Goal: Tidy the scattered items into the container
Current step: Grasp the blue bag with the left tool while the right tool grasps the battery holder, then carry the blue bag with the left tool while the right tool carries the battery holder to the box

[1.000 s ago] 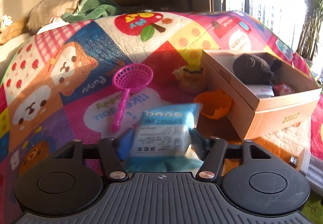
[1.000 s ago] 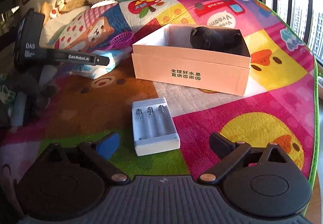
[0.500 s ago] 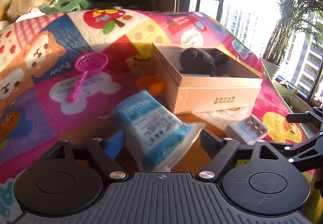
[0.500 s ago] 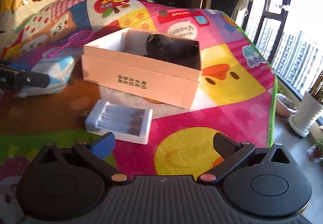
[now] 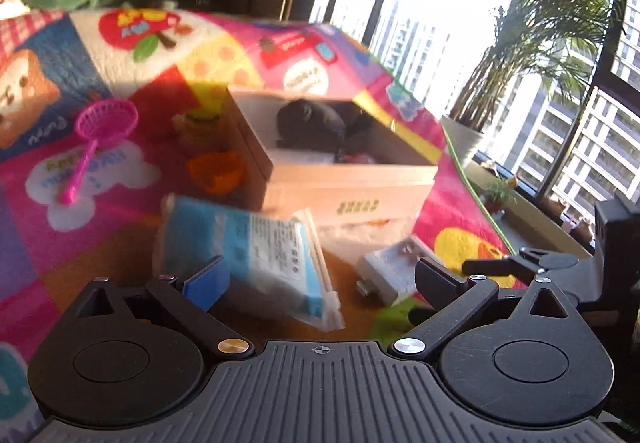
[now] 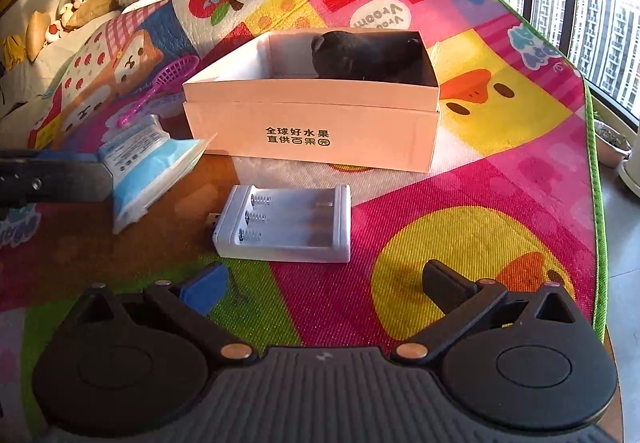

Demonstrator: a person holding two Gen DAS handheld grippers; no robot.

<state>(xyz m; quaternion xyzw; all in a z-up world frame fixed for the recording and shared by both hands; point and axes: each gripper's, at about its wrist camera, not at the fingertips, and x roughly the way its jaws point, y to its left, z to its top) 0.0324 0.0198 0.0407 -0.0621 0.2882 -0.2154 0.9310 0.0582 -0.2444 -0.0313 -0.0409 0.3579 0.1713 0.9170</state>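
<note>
The left gripper [image 5: 316,275], jaws just opened wide, has let the blue wipes pack [image 5: 256,263] drop onto the play mat [image 6: 500,179] short of the cardboard box [image 6: 320,123], so it remains untidied. The right gripper [image 6: 324,283] hangs open and empty above the white battery charger [image 6: 286,223]. Items behind the box are blurred.

- Mat [image 6: 460,211] showing bright patches of pink, yellow, green and red, printed with ducks, an apple and a brown bear.
- Box [image 6: 312,123] showing pale pink-white walls bearing dark green lettering.
- Plush [image 6: 360,55] inside showing black.
- Packet [image 5: 256,259] showing light blue and white with small dark print.
- Charger [image 6: 284,223] showing white with metal springs.
- Sieve [image 5: 100,135] showing magenta.
- Cup [image 5: 216,173] showing orange.
- Grippers showing black, each with one blue pad [image 6: 204,287].
</note>
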